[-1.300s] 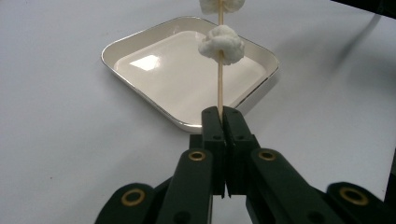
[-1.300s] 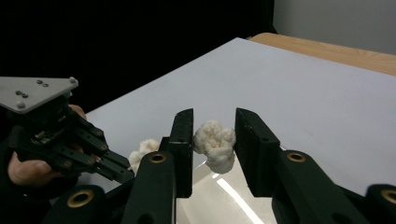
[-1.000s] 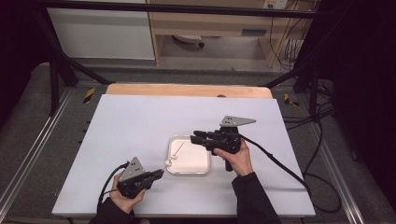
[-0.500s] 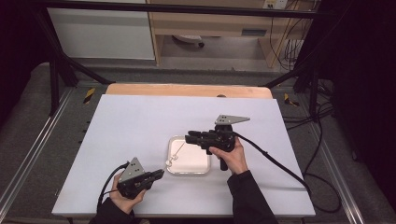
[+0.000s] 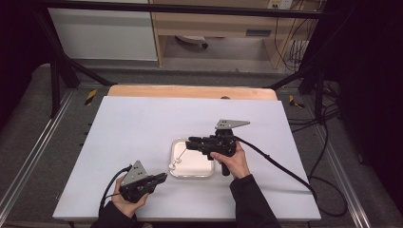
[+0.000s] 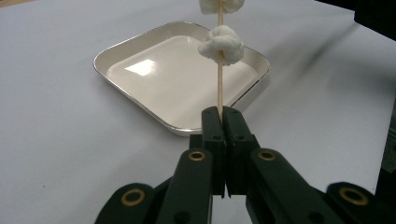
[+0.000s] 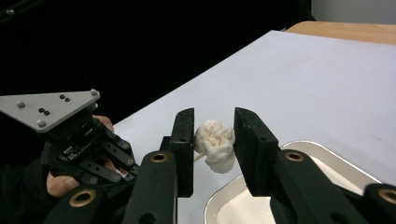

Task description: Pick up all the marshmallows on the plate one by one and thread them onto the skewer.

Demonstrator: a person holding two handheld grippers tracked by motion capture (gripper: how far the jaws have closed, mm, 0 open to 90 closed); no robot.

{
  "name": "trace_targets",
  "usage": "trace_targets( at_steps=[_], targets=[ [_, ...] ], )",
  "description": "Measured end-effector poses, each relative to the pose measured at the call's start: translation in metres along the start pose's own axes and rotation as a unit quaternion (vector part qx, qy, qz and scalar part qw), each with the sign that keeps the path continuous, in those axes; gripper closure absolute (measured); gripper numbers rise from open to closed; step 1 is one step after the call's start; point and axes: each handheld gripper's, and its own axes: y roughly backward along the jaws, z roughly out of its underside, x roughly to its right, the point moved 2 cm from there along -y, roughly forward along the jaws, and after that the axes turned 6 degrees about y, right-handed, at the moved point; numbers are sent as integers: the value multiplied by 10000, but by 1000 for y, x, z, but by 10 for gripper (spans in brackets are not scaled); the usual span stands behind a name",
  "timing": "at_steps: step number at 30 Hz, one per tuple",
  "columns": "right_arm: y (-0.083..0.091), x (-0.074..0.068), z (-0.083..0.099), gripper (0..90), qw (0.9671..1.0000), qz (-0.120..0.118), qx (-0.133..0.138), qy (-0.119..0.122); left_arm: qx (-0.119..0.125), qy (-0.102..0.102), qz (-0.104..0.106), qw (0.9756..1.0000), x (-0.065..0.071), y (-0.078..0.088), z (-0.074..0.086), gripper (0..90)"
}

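Observation:
My left gripper point(image 5: 163, 177) rests near the table's front edge, shut on the base of a thin wooden skewer point(image 6: 219, 88). The skewer slants up over a white square tray point(image 5: 192, 174). A white fluffy lump point(image 6: 221, 43) is threaded partway along it, and another point(image 6: 219, 4) sits higher up. My right gripper point(image 5: 189, 142) hovers over the tray's far side, pointing left. In the right gripper view its jaws flank a white lump point(image 7: 215, 145) at the skewer's end. Both pads point(image 7: 186, 140) touch it.
The tray point(image 6: 140, 109) holds nothing on its glossy floor. White table surface point(image 5: 142, 123) spreads widely around it, with a wooden strip point(image 5: 190, 91) at the far edge. A black cable point(image 5: 280, 166) trails right from the right gripper. A dark drop lies beyond the table's edges.
My right gripper has edged left over the tray toward the skewer's upper end. The left gripper and skewer have stayed put.

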Motion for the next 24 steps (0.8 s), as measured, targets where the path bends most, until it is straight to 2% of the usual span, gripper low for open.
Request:
trace_targets(
  at_steps=[5,10,18,24],
  targets=[
    [-3,-1,3,719,10000,-69,-20,-63,2,-10,4,10000,0,0,0,887],
    [-6,-3,5,738,9998,-107,85,-124,72,66,15,10000,-1,1,0,887],
    [-9,-7,7,756,9991,-111,372,-185,269,279,-14,9992,-2,3,0,888],
    [-14,-10,12,770,9980,-159,556,-245,320,412,-12,9986,-3,3,1,889]
  ],
)
